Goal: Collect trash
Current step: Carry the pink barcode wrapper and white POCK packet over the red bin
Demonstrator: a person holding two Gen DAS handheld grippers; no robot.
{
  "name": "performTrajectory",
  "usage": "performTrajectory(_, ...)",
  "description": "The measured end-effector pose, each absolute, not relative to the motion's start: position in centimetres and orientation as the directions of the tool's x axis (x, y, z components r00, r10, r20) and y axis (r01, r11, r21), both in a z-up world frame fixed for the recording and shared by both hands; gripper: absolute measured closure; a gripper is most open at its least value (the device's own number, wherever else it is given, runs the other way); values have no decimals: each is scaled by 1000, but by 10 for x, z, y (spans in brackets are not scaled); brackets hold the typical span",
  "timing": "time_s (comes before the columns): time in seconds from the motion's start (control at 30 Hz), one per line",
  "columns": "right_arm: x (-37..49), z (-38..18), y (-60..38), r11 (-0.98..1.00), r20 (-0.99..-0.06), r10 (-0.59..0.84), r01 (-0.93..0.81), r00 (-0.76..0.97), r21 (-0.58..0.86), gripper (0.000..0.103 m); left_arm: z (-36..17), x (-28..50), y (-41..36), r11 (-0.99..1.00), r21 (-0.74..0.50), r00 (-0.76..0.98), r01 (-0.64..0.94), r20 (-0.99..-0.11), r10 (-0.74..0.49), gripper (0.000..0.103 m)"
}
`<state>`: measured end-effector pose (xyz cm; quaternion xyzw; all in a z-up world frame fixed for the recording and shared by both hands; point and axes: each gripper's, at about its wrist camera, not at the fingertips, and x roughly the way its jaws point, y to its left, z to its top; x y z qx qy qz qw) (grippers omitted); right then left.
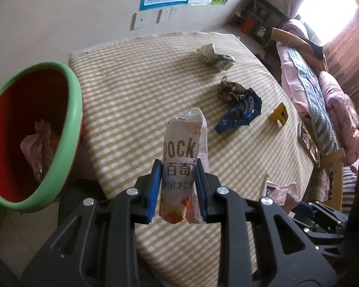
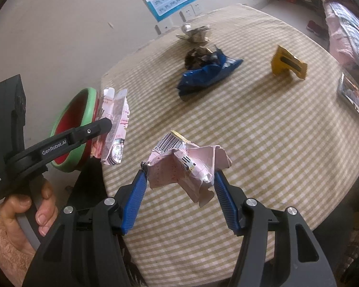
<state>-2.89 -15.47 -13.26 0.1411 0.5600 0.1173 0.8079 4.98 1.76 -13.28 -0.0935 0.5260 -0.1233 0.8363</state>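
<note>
The Pocky wrapper (image 1: 182, 165) is clamped upright between the jaws of the left gripper (image 1: 178, 167), held above the tabletop (image 1: 131, 95) near its left edge, just beside the green-rimmed bin (image 1: 71, 110) that already holds a pink wrapper (image 1: 38, 146). The right gripper (image 2: 180, 174) has its jaws closed loosely on a crumpled pink wrapper (image 2: 189, 167) over the near edge of the tabletop; only the wrapper's outer folds meet the pads, so it looks likely to slip out on the way to the bin. Further in lie a blue wrapper (image 2: 203, 74) touching a dark crumpled wrapper (image 2: 196, 56), a silver crumpled wrapper (image 2: 193, 34) toward the far edge, and a yellow packet (image 2: 287, 63) toward the right edge. The Pocky wrapper is tall and light, so if released before it is over the bin's mouth it could catch the rim and drop to the floor.
</note>
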Motion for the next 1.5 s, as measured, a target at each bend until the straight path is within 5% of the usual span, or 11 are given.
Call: performTrajectory(1.5,0,-141,-92,927,-886,371,-161,278,338,45,-119,48,92,934,-354,492,-43,-821,-289,77)
